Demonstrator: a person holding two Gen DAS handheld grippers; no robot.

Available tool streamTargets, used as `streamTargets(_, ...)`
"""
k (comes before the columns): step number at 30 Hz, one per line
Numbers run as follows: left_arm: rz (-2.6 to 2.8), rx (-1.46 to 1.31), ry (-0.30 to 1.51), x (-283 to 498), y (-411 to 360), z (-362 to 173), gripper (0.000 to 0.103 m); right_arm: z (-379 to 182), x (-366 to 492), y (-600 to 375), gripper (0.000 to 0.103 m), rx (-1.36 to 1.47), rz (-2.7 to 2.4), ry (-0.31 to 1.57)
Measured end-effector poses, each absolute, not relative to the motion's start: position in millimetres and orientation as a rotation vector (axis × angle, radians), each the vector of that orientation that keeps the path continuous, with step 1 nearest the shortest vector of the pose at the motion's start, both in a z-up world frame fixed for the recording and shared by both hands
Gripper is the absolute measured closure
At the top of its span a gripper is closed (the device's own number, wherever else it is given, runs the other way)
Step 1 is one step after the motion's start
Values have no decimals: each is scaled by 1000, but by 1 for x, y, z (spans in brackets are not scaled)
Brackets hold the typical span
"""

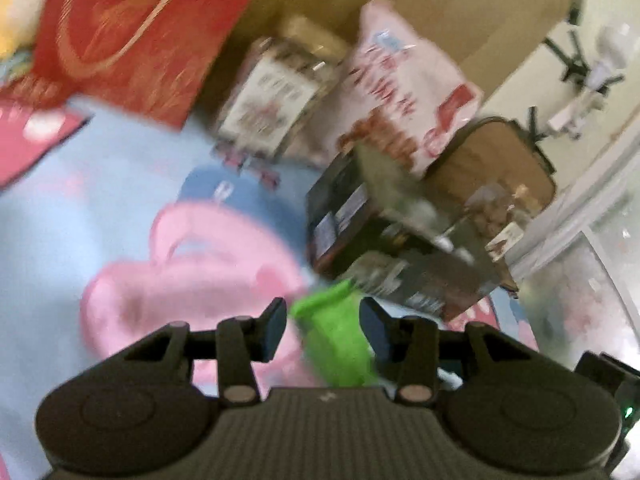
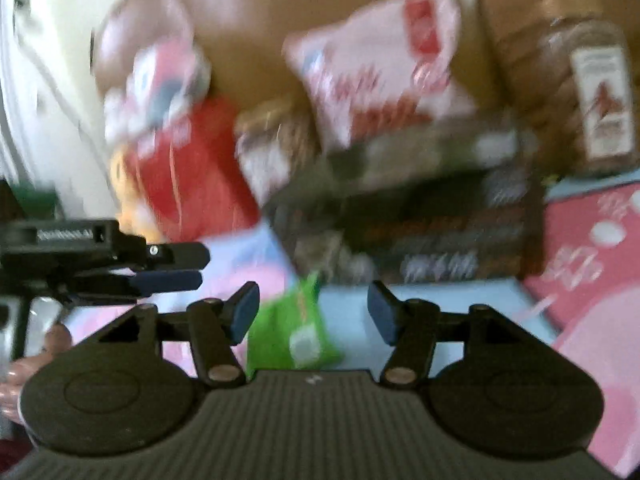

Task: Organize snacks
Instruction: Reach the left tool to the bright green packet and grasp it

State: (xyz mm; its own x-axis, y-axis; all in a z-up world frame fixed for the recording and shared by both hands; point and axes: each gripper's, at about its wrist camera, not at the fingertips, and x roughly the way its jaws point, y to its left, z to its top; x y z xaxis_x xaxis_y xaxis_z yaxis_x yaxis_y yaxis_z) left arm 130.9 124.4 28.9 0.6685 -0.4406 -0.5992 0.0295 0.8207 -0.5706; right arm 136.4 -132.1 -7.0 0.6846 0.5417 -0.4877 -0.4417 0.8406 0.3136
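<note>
A small green snack packet [image 1: 336,344] lies on the light blue and pink blanket [image 1: 80,220]. It shows between the fingers of my left gripper [image 1: 324,328], which stands open with a gap on the packet's left side. In the right wrist view the same green packet [image 2: 288,332] lies low between the wide-apart fingers of my right gripper [image 2: 314,312], and neither pad presses on it. My left gripper [image 2: 192,268] reaches in from the left there. Both views are blurred.
A dark snack box [image 1: 360,220] [image 2: 420,232] lies just beyond the packet. Behind it stand a white and pink bag [image 1: 400,92], a labelled clear pack [image 1: 272,100], a red bag [image 1: 132,36] and a cardboard box [image 1: 440,0]. A jar [image 2: 580,88] stands far right.
</note>
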Motion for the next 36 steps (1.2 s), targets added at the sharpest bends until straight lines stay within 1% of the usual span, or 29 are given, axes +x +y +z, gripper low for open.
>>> streamTargets(2, -272, -584, 814, 127, 127, 22, 62, -16, 137, -108, 20, 29, 550, 629)
streamTargets(3, -269, -591, 821, 126, 129, 20, 62, -20, 139, -98, 18, -39, 534, 642)
streamTargets(4, -267, -590, 826, 125, 128, 19, 62, -20, 138, -90, 19, -87, 530, 630)
streamTargets(5, -266, -584, 829, 123, 127, 19, 62, -20, 138, -85, 25, -118, 535, 633)
streamTargets(6, -268, -576, 829, 122, 126, 19, 62, -20, 137, -83, 34, -141, 526, 626)
streamTargets(10, -301, -548, 825, 117, 115, 25, 62, -16, 123, -105, 36, -117, 546, 631)
streamTargets(15, -411, -467, 844, 113, 77, 34, 62, -10, 72, -162, 35, -145, 593, 575)
streamTargets(16, -442, -443, 850, 112, 65, 36, 61, -11, 62, -177, 35, -153, 582, 578)
streamTargets(17, -469, -424, 857, 111, 54, 36, 56, -12, 52, -192, 35, -158, 558, 580)
streamTargets(18, -496, -404, 861, 110, 42, 37, 54, -13, 41, -208, 32, -163, 505, 572)
streamTargets(19, -523, -382, 867, 110, 29, 37, 54, -14, 35, -220, 29, -157, 438, 565)
streamTargets(20, -547, -361, 875, 109, 17, 36, 54, -15, 26, -237, 22, -133, 360, 557)
streamTargets(21, -571, -342, 883, 108, 5, 35, 54, -16, 20, -249, 19, -99, 313, 554)
streamTargets(24, -617, -288, 909, 108, -28, 32, 54, -18, 4, -279, 19, 15, 260, 555)
streamTargets(26, -633, -253, 928, 109, -46, 29, 54, -20, -3, -283, 19, 57, 262, 550)
streamTargets(28, -644, -237, 952, 108, -58, 24, 54, -22, -8, -277, 22, 60, 283, 532)
streamTargets(30, -652, -228, 971, 107, -66, 19, 54, -23, -7, -272, 33, 46, 305, 519)
streamTargets(32, -657, -214, 983, 104, -73, 16, 54, -25, -1, -264, 36, 18, 325, 515)
streamTargets(34, -663, -184, 965, 99, -79, 14, 57, -29, 7, -253, 43, -28, 324, 528)
streamTargets(35, -678, -158, 959, 97, -83, 13, 62, -31, 6, -248, 47, -55, 311, 512)
streamTargets(36, -674, -130, 948, 94, -86, 14, 63, -32, 6, -242, 57, -85, 318, 508)
